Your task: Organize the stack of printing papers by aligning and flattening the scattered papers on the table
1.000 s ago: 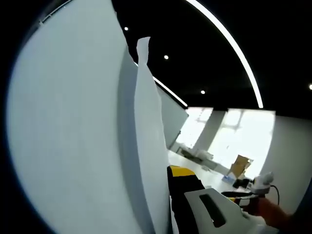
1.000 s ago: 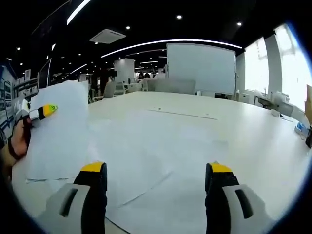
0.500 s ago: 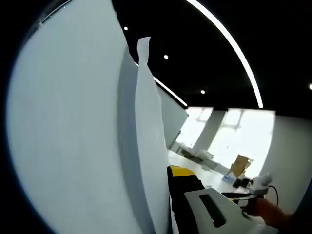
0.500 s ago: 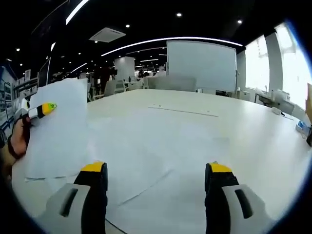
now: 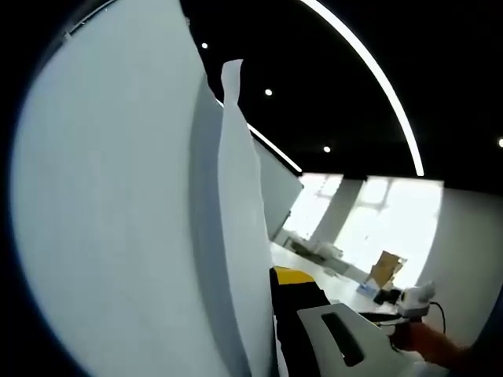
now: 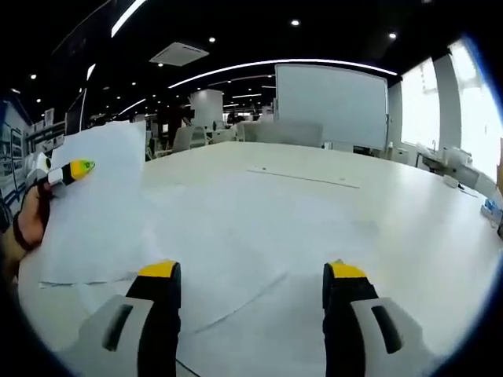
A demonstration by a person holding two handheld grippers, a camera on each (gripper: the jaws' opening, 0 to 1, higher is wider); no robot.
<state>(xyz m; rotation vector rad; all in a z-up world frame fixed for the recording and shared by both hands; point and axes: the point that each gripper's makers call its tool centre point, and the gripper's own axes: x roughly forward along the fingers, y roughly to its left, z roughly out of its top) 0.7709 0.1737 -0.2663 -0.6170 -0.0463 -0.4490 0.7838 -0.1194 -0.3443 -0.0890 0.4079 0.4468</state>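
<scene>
over the last second almost nothing has changed: the left gripper (image 6: 72,169) holds the same raised sheaf of printing papers (image 5: 141,220), which stands upright and close across the left gripper view, several sheet edges fanned apart near the top and not yet flush. in the right gripper view the same sheaf (image 6: 94,204) stands on its lower edge at the left of the white table (image 6: 409,228), with a yellow-tipped jaw pinching its upper corner and the person's hand (image 6: 23,228) behind it; the jaws are clamped on the paper. the right gripper (image 6: 247,283) has its jaws spread wide and grasps nothing; it hovers above the loose sheets (image 6: 259,236) that lie flat and overlapping on the table ahead of it. compared with half a second ago its view has shifted only slightly, the jaws sitting a little nearer each other in the picture, which reads as a small camera move or a slight closing; the sheets themselves have not moved. judgement: the task is in a holding step, with one bundle lifted for squaring and the scattered sheets uncollected. the fanned top edges suggest the bundle needs tapping on the table before it is laid down.
</scene>
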